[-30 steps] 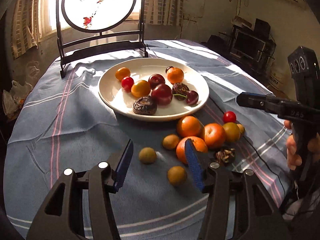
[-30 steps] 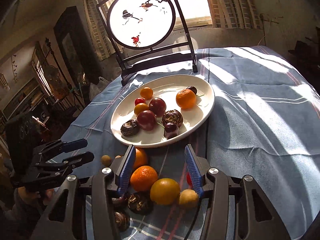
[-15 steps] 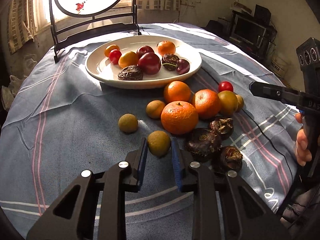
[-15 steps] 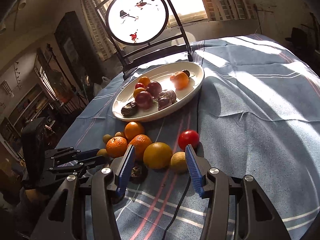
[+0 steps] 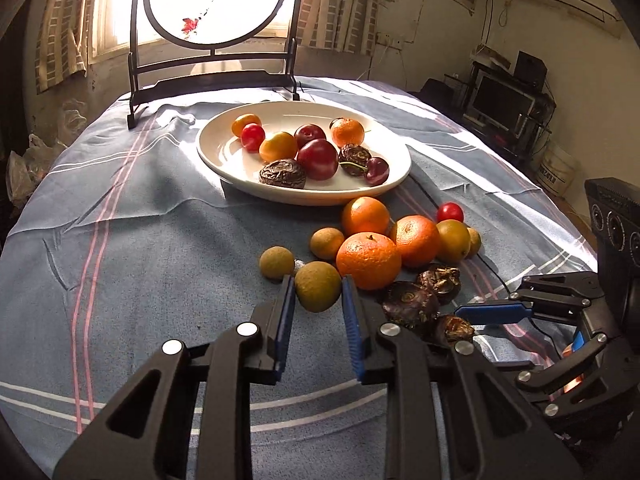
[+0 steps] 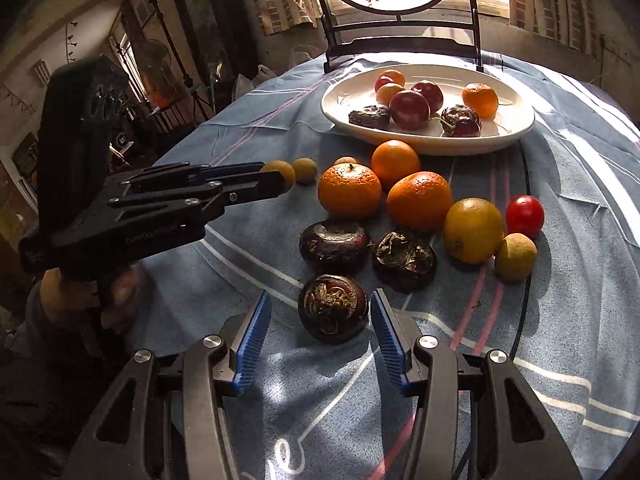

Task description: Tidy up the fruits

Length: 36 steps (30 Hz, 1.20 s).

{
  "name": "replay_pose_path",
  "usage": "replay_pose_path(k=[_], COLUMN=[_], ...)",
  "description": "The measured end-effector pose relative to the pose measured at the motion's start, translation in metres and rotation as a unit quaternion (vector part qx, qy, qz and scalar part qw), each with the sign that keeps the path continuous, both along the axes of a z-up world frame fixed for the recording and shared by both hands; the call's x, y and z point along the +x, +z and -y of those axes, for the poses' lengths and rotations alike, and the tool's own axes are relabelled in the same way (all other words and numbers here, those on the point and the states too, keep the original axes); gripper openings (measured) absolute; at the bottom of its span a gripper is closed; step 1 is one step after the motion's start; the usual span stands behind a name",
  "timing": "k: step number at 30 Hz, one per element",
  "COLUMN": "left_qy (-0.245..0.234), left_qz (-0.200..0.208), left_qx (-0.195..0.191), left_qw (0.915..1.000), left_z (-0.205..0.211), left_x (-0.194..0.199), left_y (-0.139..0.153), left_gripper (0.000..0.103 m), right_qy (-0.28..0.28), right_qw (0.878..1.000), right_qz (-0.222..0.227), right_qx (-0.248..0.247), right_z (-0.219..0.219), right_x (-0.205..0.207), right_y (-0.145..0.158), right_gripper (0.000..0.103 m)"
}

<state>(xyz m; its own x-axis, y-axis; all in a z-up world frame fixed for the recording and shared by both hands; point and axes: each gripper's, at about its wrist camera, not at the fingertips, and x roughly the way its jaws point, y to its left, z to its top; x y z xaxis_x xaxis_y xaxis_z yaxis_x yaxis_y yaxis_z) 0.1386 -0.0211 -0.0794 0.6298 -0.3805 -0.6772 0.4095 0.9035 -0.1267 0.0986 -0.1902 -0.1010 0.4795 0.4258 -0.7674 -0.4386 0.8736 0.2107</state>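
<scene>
Left tongs [image 5: 318,294] clamping longan [image 5: 318,286], right tongs [image 6: 320,312] apart

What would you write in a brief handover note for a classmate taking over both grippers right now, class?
Left gripper: shut on a small tan fruit on the cloth.
Right gripper: open, jaws either side of the nearest dark water chestnut, not gripping.
Done: the white plate already holds several fruits.
Left: three oranges, two more chestnuts, a red tomato, a yellow fruit and small tan ones sit loose on the cloth.
</scene>
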Motion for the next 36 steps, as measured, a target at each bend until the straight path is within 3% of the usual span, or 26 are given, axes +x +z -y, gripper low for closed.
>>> replay_pose_path(k=[1, 3, 6, 12, 20, 25, 27, 28, 31, 34, 36], left_qy=[0.000, -0.001, 0.001, 0.003, 0.010, 0.031, 0.044, 0.052, 0.052, 0.035, 0.018], left_qz=[0.001, 0.001, 0.004, 0.009, 0.035, 0.010, -0.006, -0.011, -0.017, -0.006, -0.009], left_qx=[0.000, -0.002, -0.004, -0.021, -0.012, -0.005, -0.005, -0.007, -0.018, 0.009, 0.033], left_qw=[1.0000, 1.0000, 1.0000, 0.9997, 0.9993, 0.9995, 0.9990, 0.9986, 0.9983, 0.9993, 0.9993], left_z=[0.000, 0.000, 0.000, -0.004, 0.010, 0.020, 0.019, 0.017, 0.008, 0.007, 0.007], left_x=[0.000, -0.001, -0.003, -0.007, 0.046, 0.109, 0.128, 0.132, 0.125, 0.097, 0.079], left_y=[0.000, 0.000, 0.001, 0.006, 0.044, 0.043, 0.035, 0.031, 0.027, 0.023, 0.017], left_gripper=[0.023, 0.023, 0.023, 0.023, 0.023, 0.023, 0.030, 0.037, 0.037, 0.045, 0.045], right_qy=[-0.003, -0.007, -0.007, -0.038, -0.098, -0.125, -0.131, -0.137, -0.135, -0.139, -0.143], right_qw=[1.000, 1.000, 0.999, 0.994, 0.989, 0.988, 0.988, 0.987, 0.987, 0.987, 0.986], right_qz=[0.005, 0.009, 0.008, 0.052, 0.066, 0.052, 0.043, 0.042, 0.038, 0.044, 0.041], right_qx=[-0.002, -0.008, 0.035, 0.086, 0.091, 0.079, 0.071, 0.071, 0.080, 0.063, 0.074], right_z=[-0.001, 0.000, 0.012, 0.048, 0.072, 0.064, 0.063, 0.064, 0.067, 0.073, 0.083], right_x=[-0.001, -0.003, -0.005, -0.001, 0.088, 0.148, 0.160, 0.161, 0.146, 0.121, 0.103], right_y=[0.000, 0.001, 0.009, 0.044, 0.086, 0.076, 0.068, 0.065, 0.061, 0.055, 0.048], right_gripper=[0.050, 0.038, 0.038, 0.038, 0.038, 0.039, 0.043, 0.044, 0.045, 0.045, 0.053])
